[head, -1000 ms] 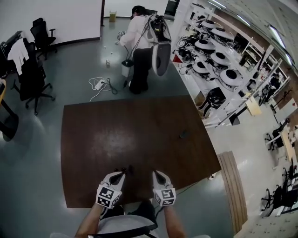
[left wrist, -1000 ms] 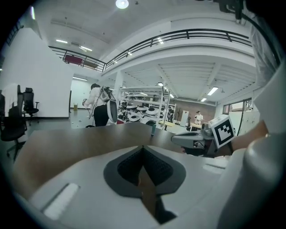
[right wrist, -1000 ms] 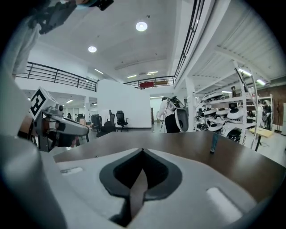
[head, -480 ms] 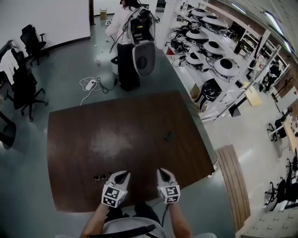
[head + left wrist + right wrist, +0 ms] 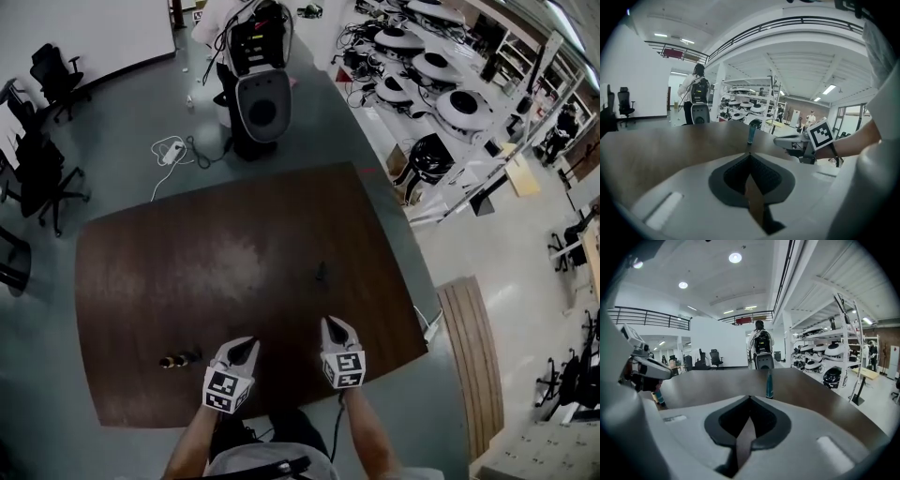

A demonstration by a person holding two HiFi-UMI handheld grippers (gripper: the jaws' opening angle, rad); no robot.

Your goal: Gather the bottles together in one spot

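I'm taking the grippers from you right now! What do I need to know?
The left gripper has its jaws shut and holds nothing. It is over the table, near the front edge.
The right gripper, beside it, is also shut and empty.
A small cluster of bottles sits left of the left gripper. The lone bottle stands upright ahead of the right gripper.
Done: that cluster is together.
Left: probably move the lone bottle over to the cluster.
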